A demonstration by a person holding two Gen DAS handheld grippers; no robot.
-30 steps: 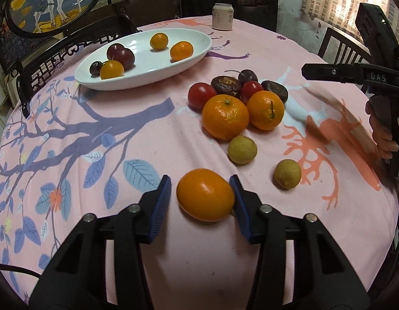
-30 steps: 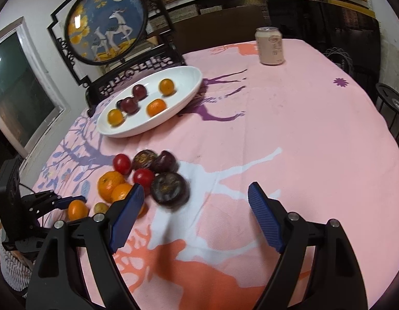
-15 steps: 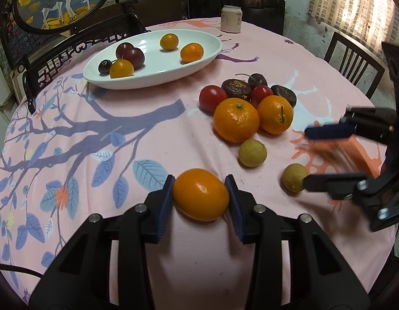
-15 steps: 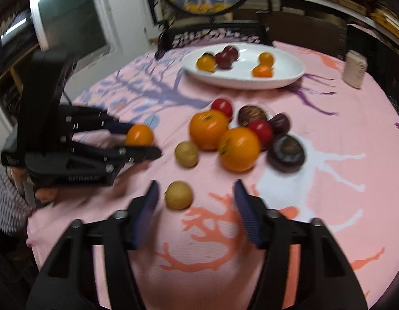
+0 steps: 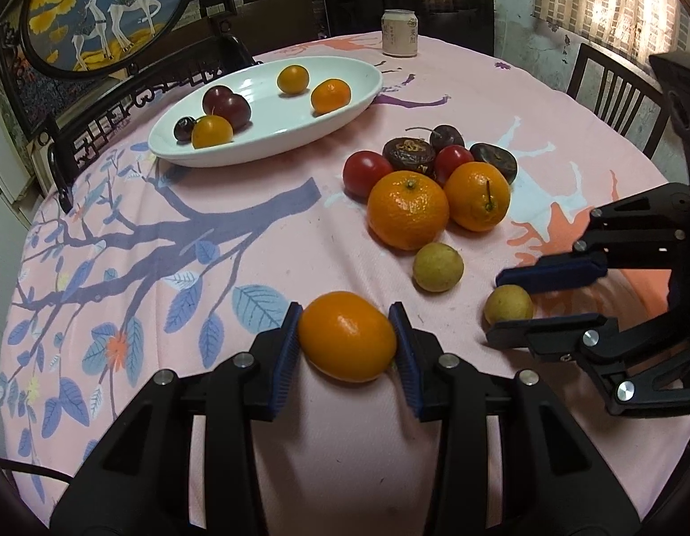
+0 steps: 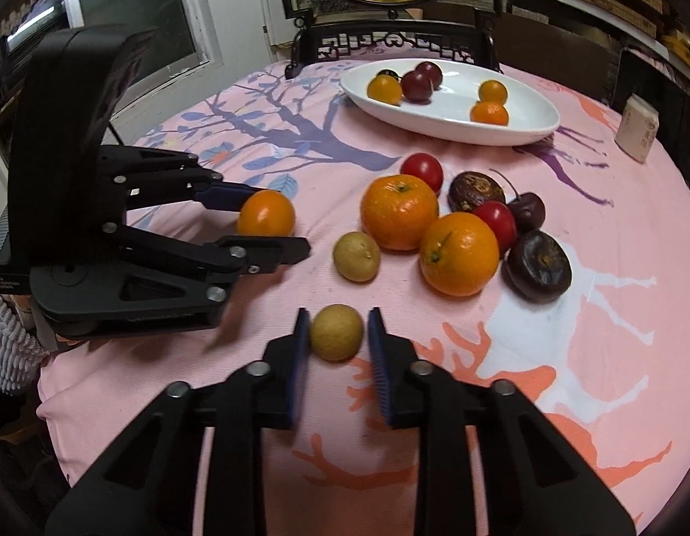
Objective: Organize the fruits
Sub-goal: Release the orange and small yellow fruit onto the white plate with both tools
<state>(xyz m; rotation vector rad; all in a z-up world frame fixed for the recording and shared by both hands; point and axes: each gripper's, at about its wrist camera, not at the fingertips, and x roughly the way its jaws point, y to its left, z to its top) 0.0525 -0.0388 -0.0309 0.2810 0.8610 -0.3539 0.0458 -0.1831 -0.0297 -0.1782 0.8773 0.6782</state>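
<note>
Left gripper [image 5: 347,339]: pads closed on a small orange [image 5: 347,336], low on the pink cloth [image 5: 300,245] at the near edge; lift not yet evident.

Right gripper [image 6: 336,339]: jaws have just been closing onto a yellow-brown fruit [image 6: 336,332]; pads at both its sides, gap very slight on one side, so the grip looks made but thin.

Risks: both fruits are round and smooth; held near the pad tips, either could squirt out and roll along the cloth or off the table edge. The two grippers work close together; lifting at once toward one place may make them collide.

Destination, judged: white dish [image 5: 353,102] at the far side, already holding small oranges and dark plums.

In the way: a loose cluster between the grippers and the dish, namely two big oranges [image 5: 408,210], red tomatoes [image 5: 367,173], dark wrinkled fruits [image 5: 408,155], a cherry [image 5: 447,136]; a second yellow fruit [image 5: 437,266] lies just beside the right gripper. A low carry could knock them.

Also: can [image 5: 399,32] beyond the dish, carved chair [image 5: 99,134], deer panel [image 5: 103,13].
</note>
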